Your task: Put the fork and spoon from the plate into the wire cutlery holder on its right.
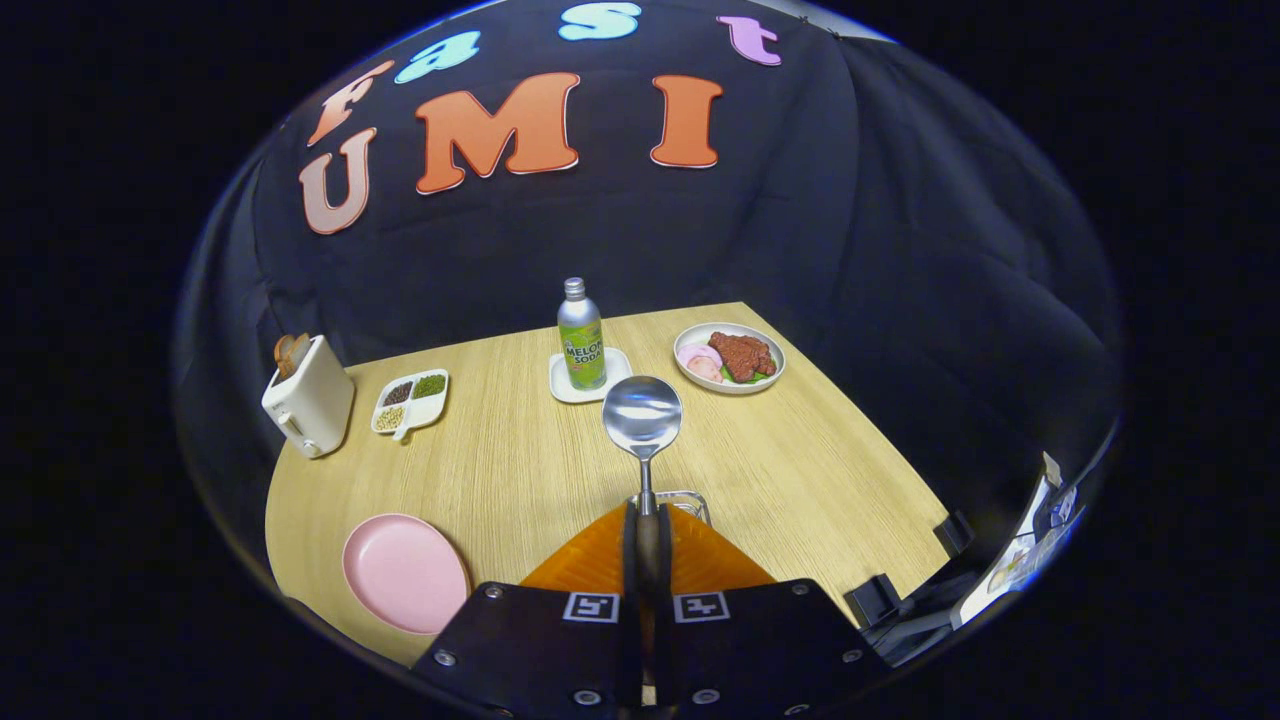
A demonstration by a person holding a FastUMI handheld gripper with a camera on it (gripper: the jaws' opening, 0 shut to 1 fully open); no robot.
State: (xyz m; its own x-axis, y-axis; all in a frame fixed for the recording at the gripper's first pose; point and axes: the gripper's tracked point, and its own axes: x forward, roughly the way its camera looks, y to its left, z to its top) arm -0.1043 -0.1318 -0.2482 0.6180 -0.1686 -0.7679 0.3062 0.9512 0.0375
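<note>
Spoon (642, 415) between closed jaws, upright

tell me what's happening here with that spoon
A handheld two-finger gripper is shut on the handle of a shiny metal spoon, holding it with its bowl raised ahead of the fingers. Just below the fingertips, part of a wire cutlery holder peeks out, so the spoon seems about to go in. The round pink plate on the light wooden table sits bare to the left. The fork is not something I can make out.
</note>
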